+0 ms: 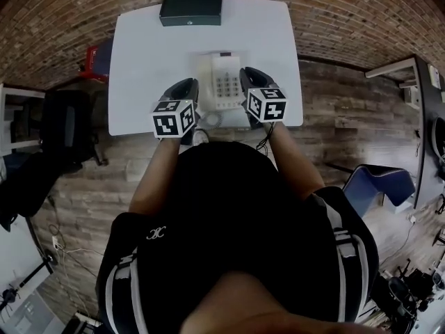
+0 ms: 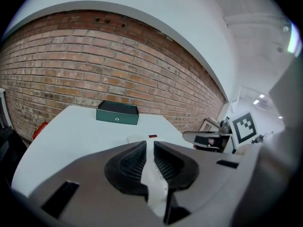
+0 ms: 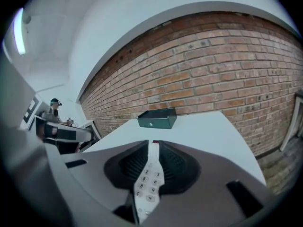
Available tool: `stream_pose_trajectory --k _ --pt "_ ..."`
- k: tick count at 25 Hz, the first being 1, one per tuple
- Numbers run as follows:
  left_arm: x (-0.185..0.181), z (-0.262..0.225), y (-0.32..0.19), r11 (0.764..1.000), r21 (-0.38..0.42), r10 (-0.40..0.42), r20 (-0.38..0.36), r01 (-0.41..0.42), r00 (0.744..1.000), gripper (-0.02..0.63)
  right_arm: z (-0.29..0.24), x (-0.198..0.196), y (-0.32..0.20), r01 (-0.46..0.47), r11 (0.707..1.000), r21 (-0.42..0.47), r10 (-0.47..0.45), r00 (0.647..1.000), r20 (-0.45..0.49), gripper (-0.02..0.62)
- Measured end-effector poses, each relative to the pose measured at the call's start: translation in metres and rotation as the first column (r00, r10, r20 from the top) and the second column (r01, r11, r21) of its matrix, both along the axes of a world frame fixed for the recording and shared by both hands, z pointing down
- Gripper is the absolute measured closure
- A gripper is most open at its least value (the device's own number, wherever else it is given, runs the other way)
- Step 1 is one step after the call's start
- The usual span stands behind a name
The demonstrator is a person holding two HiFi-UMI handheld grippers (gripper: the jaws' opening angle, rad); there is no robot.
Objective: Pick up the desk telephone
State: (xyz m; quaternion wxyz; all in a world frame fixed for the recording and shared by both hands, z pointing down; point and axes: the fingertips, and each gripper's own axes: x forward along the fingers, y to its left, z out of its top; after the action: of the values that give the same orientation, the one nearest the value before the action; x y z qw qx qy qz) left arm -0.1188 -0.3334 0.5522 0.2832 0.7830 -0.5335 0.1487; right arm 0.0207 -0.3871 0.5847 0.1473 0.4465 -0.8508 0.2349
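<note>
A white desk telephone (image 1: 221,82) with a grey keypad lies on the white table (image 1: 139,61), near its front edge. My left gripper (image 1: 188,83) hangs at the phone's left side and my right gripper (image 1: 249,72) at its right side, so the phone sits between them. In the left gripper view the jaws of the left gripper (image 2: 150,150) stand shut with only a thin slit, and the phone's white body (image 2: 152,181) shows through it. In the right gripper view the right gripper (image 3: 154,148) is likewise shut, and the keypad (image 3: 147,183) shows below. Neither holds anything.
A dark green box (image 1: 191,8) stands at the table's far edge, against the brick wall (image 2: 94,65). A black chair (image 1: 66,127) and a red object (image 1: 94,58) are left of the table. A blue chair (image 1: 379,183) is on the wooden floor to the right.
</note>
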Motion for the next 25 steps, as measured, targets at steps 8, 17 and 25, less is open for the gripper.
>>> stream_pose_trajectory --k 8,17,25 --pt "0.011 0.050 -0.016 0.983 -0.156 0.078 -0.120 -0.097 0.990 0.321 0.043 -0.002 -0.014 0.005 0.983 -0.181 0.018 0.993 0.121 0.440" --pt "0.001 0.101 -0.020 0.946 -0.316 -0.046 -0.360 -0.075 0.932 0.301 0.076 0.001 -0.019 0.004 0.942 -0.336 0.067 0.977 0.201 0.393" --pt "0.009 0.116 -0.024 0.918 -0.368 -0.041 -0.458 -0.148 0.888 0.295 0.101 -0.003 -0.023 -0.006 0.891 -0.453 0.137 0.957 0.257 0.383"
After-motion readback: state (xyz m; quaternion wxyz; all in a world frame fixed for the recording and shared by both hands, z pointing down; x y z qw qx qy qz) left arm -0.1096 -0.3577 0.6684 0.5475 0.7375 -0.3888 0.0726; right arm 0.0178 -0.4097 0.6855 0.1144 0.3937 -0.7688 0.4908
